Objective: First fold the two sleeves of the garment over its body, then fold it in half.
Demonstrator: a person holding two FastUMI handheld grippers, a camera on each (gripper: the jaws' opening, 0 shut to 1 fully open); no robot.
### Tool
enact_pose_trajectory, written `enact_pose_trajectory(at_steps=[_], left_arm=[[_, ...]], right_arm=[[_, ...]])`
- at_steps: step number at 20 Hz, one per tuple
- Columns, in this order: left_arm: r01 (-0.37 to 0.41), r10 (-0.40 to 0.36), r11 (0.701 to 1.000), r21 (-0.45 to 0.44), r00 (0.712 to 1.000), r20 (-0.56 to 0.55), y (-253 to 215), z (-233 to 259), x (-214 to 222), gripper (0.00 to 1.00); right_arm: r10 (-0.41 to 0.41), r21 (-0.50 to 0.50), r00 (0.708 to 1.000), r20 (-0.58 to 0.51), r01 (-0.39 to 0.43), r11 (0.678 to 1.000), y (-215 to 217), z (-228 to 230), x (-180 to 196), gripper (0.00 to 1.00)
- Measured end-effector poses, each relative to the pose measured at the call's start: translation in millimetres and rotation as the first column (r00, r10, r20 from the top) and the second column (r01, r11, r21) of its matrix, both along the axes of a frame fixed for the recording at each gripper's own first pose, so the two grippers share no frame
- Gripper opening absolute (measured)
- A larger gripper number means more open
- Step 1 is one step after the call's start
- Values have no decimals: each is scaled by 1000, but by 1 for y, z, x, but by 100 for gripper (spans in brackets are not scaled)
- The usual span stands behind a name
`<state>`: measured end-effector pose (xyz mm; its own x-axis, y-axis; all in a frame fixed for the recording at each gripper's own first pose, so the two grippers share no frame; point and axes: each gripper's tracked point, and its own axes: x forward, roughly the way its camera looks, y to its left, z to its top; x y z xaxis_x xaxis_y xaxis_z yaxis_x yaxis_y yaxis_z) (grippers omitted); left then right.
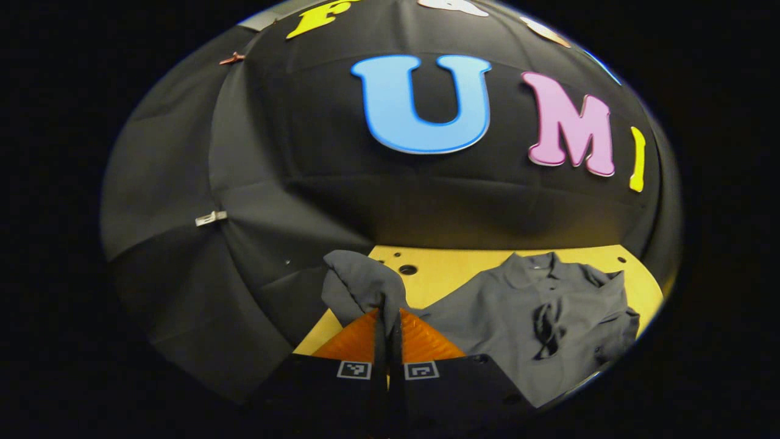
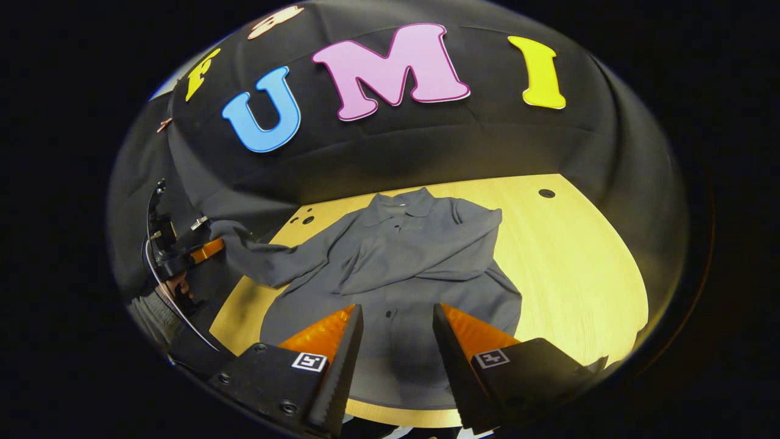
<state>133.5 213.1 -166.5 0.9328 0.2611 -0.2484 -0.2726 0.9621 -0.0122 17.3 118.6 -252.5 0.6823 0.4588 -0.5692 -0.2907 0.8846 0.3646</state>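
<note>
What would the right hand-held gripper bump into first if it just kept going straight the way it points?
Most likely the grey shirt. The right hand-held gripper is open and aimed at the shirt's lower body, which lies flat on the wooden table. Nothing shows between them, though depth is hard to judge here.

Each hand-held gripper had a black block body behind its two wedge-shaped, ribbed fingers. On the left hand-held gripper [image 1: 387, 317] a small square black-and-white marker sat on the top of each finger base. The right hand-held gripper [image 2: 397, 317] bore the same two square markers, with round screw heads set into the black housing just beside the left marker. Farther off in the right gripper view, thin dark cables looped from the left hand-held gripper's body, and a grey knitted sleeve [image 2: 149, 314] showed below it.
</note>
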Motion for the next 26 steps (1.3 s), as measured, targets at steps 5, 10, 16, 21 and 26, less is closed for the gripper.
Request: enact_pose_trajectory(at_steps=[5,10,16,21,26], left_arm=[[104,-104,994,-18,995,9,-90,17,26,5],[207,-207,978,-29,978,23,-185,23,51,5],[308,-309,951,-30,951,-33,-284,0,76,6],[357,-358,934,-26,928,-101,-341,-36,95,5],[396,-393,918,-23,901,-182,-378,-78,106,6]], right_arm=[[-6,0,1000,1,6,1000,-29,-10,17,72],[-22,-7,1000,-15,22,1000,-62,-24,24,72],[-30,-4,999,-37,30,1000,-94,-40,33,72],[-40,1,998,-55,40,999,-112,-55,42,72],[-43,-1,996,-75,43,999,-125,-67,47,72]])
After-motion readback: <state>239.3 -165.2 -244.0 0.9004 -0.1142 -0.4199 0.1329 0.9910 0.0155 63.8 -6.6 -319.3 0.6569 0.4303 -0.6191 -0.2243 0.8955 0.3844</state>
